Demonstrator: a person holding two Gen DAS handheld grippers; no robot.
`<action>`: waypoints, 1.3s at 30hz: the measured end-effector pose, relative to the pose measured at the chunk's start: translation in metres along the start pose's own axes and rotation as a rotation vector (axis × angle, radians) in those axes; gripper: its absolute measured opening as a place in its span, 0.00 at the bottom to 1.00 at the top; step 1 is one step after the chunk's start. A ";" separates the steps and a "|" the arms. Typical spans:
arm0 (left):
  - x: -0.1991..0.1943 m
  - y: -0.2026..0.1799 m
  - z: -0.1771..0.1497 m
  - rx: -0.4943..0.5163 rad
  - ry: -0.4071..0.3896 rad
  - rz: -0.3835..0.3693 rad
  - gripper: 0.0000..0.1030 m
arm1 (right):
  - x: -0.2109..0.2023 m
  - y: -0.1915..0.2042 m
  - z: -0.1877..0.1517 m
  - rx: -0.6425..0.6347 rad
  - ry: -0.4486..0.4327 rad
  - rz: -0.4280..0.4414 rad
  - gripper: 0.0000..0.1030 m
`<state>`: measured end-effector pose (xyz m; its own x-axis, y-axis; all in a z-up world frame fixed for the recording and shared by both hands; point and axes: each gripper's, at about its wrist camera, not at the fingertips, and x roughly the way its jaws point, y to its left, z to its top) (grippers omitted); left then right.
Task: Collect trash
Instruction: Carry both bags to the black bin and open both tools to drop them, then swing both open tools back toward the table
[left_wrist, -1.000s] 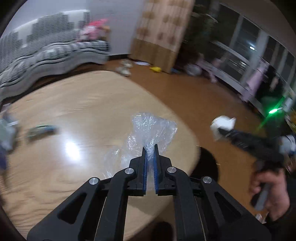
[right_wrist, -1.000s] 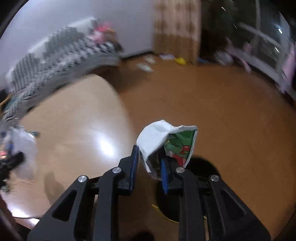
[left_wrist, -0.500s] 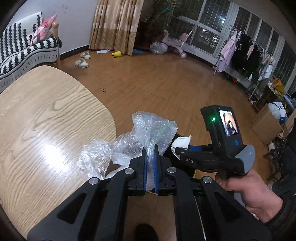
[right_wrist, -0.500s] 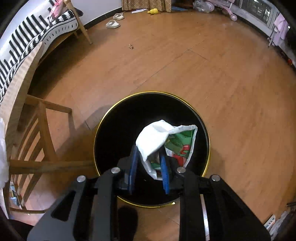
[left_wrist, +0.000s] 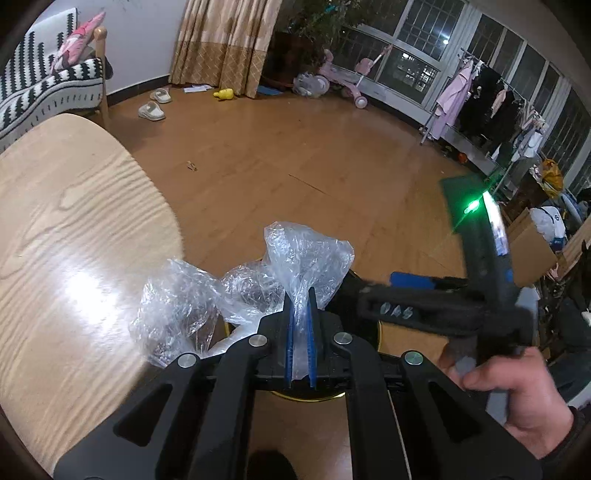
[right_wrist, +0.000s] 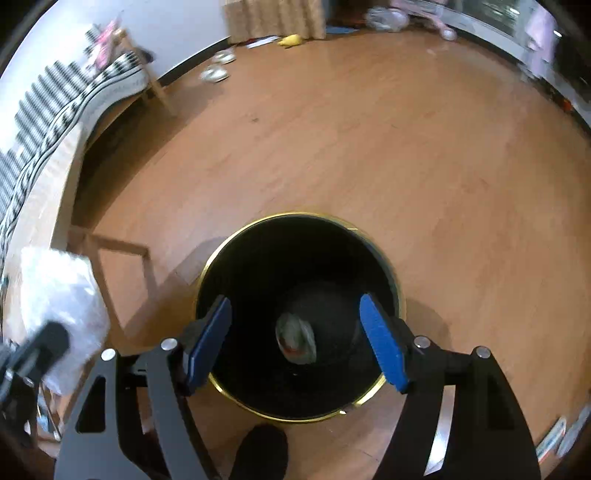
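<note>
Wrapper (right_wrist: 296, 341) now in bin (right_wrist: 388, 269), released.

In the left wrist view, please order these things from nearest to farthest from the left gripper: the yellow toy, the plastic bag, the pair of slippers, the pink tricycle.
1. The plastic bag, pinched in the left gripper.
2. The pair of slippers, on the floor at upper left.
3. The yellow toy, beyond them by the curtain.
4. The pink tricycle, farthest, under the window.

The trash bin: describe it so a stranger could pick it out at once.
On the wooden floor just off the light table's rounded edge stands the trash bin. It is round and black inside, the only thing with a thin gold rim.
</note>
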<state>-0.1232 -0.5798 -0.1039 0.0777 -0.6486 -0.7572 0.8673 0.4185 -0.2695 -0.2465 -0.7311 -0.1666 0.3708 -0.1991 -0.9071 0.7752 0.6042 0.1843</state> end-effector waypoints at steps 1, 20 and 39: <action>0.004 -0.002 0.001 -0.001 0.006 -0.015 0.05 | -0.004 -0.006 0.001 0.019 -0.008 0.000 0.68; 0.029 -0.017 0.021 0.019 -0.001 -0.100 0.79 | -0.101 -0.031 0.005 0.180 -0.239 0.002 0.74; -0.280 0.223 -0.062 -0.363 -0.219 0.440 0.90 | -0.123 0.330 -0.034 -0.407 -0.236 0.328 0.80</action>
<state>0.0185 -0.2654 0.0117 0.5236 -0.4649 -0.7139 0.5104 0.8421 -0.1740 -0.0540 -0.4811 -0.0069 0.6993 -0.0895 -0.7092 0.3578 0.9027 0.2389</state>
